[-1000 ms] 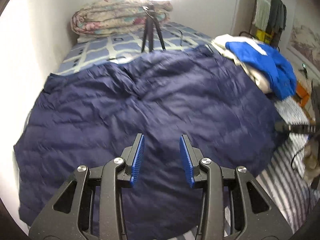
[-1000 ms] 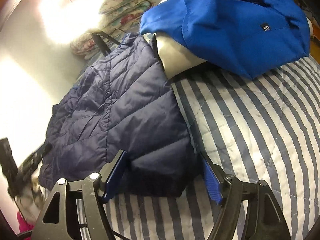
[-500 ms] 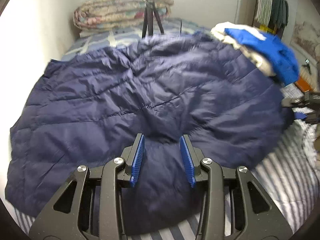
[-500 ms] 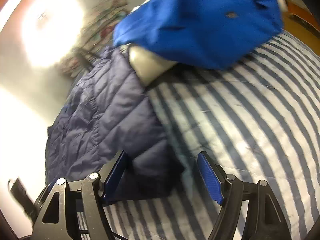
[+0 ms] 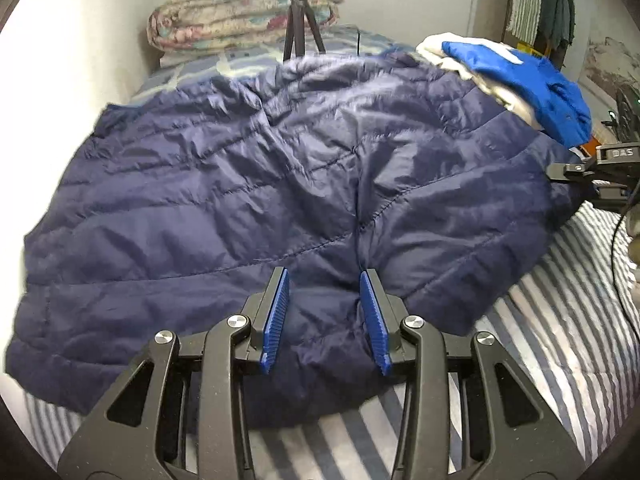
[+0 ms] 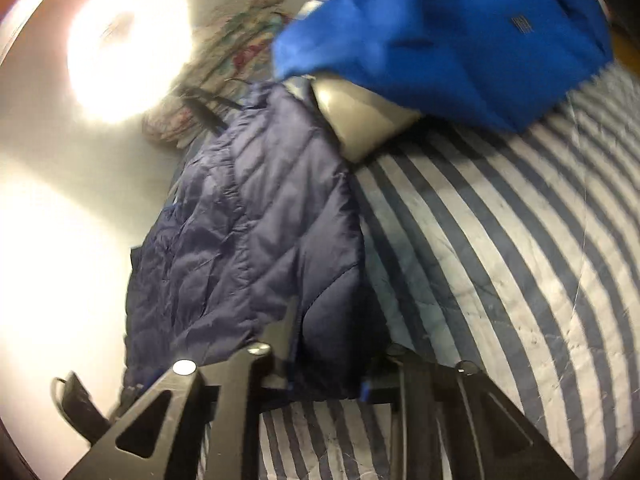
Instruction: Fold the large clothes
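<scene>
Now your navy quilted jacket [image 5: 248, 200] lies spread across the striped bed [image 5: 560, 320], filling most of the left wrist view, its near hem bunched toward you and its far side running under the pile of clothes topped by a blue garment [image 5: 532, 84]. A second ago it lay flatter and farther off; since then the cloth has ridged up along its middle seam as both tools came to the hem.

The bigger change is on your right. The right tool [image 6: 320, 376], which stood wide around the jacket's corner a moment back, is closing, its jaws drawn in on the hem; the pads are mostly buried in dark fabric and the frame is blurred, so the pinch looks taken but you should not count it as firm yet. In the left wrist view the same tool shows at the jacket's right edge.

Your left tool [image 5: 324, 320] has sunk closer to the hem at the centre seam and stands partly open as before, blue pads either side of a hump of fabric with a visible gap, nothing clamped.

Judged from this, one corner is nearly secured and the other grip is still to come before the hem can be lifted and folded over.
</scene>
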The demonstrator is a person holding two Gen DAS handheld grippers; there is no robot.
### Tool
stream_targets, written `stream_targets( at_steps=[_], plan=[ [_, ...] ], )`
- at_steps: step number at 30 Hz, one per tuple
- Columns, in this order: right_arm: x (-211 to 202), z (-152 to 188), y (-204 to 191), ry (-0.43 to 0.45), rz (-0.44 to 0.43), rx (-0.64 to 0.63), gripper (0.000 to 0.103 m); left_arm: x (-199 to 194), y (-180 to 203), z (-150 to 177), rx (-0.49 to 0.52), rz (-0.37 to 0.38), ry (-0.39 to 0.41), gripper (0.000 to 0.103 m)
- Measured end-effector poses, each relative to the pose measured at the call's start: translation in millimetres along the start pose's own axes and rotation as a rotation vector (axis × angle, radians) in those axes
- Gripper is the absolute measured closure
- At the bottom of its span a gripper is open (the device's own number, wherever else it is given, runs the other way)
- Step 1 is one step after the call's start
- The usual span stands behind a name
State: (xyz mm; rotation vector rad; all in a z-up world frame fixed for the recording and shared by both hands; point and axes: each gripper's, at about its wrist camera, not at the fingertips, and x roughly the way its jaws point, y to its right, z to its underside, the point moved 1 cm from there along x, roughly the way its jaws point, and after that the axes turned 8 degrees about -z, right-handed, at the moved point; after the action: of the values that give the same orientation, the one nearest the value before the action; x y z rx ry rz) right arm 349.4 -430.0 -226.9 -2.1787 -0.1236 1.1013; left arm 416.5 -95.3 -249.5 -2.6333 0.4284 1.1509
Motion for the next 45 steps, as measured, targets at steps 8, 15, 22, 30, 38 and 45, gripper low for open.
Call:
stream_targets(
  at_steps=[8,15,22,30,38,45],
  plan=[
    [-20,0,-84,0.087,0.065,-0.329,0.095,-87,-35,18,-0.087,0.081,0.106,0.064],
    [-19,10,-152,0.153,0.059,-0.527,0.097,-157,-68,19,-0.163,0.091,0.204,0.064],
    [7,25,-225,0.187,-0.019,-0.653,0.098,-251,-106,6,-0.227,0.025,0.379,0.064],
    [56,73,-322,0.15,-0.152,-0.823,0.099,-329,-129,8,-0.271,0.008,0.543,0.064],
    [155,170,-391,-0.091,-0.315,-0.983,0.099,-355,-138,13,-0.278,-0.025,0.604,0.064],
    [220,228,-384,-0.245,-0.309,-1.049,0.099,-349,-154,13,-0.317,-0.031,0.587,0.064]
  ],
)
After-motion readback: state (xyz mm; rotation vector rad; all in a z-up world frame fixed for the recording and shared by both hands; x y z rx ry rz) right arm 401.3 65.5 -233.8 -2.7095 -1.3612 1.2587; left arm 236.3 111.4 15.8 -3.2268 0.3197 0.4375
